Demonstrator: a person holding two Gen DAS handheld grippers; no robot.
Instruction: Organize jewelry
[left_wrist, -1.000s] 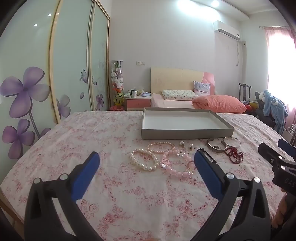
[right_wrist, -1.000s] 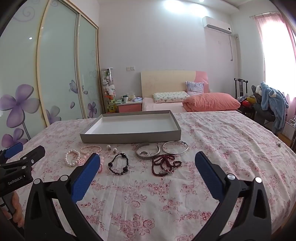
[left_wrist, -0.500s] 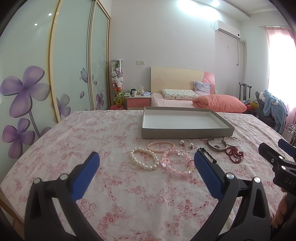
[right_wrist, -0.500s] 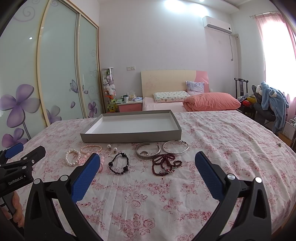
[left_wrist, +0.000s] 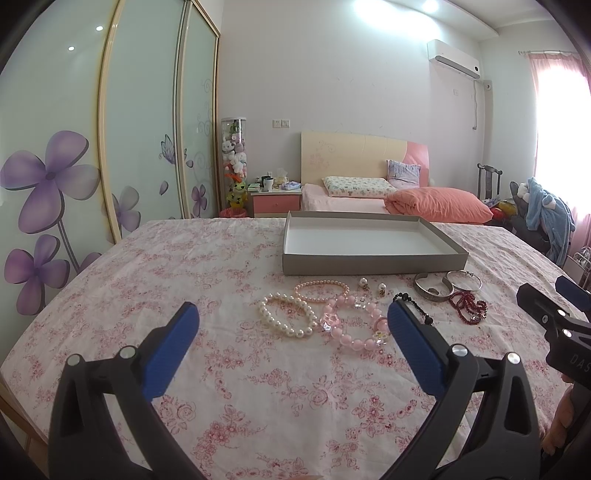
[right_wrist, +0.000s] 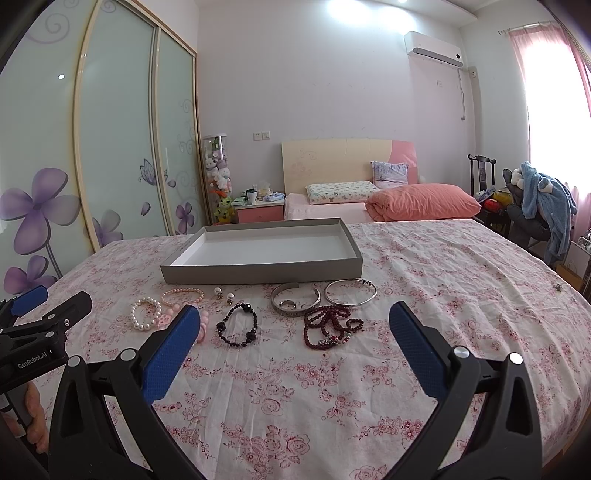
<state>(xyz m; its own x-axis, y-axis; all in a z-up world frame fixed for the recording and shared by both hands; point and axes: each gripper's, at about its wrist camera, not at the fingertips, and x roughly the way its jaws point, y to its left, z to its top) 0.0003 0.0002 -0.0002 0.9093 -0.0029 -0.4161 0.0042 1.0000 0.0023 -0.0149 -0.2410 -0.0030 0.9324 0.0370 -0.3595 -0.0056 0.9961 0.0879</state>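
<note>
An empty grey tray stands on the floral tablecloth. In front of it lie a white pearl bracelet, a thin pink pearl bracelet, a chunky pink bead bracelet, two pearl earrings, a black bead bracelet, a silver cuff, a silver bangle and dark red beads. My left gripper is open and empty, short of the pearl bracelets. My right gripper is open and empty, short of the black and red beads.
The table is round with a pink floral cloth. Behind it are a bed, a nightstand, a sliding wardrobe at left, and a chair with clothes at right.
</note>
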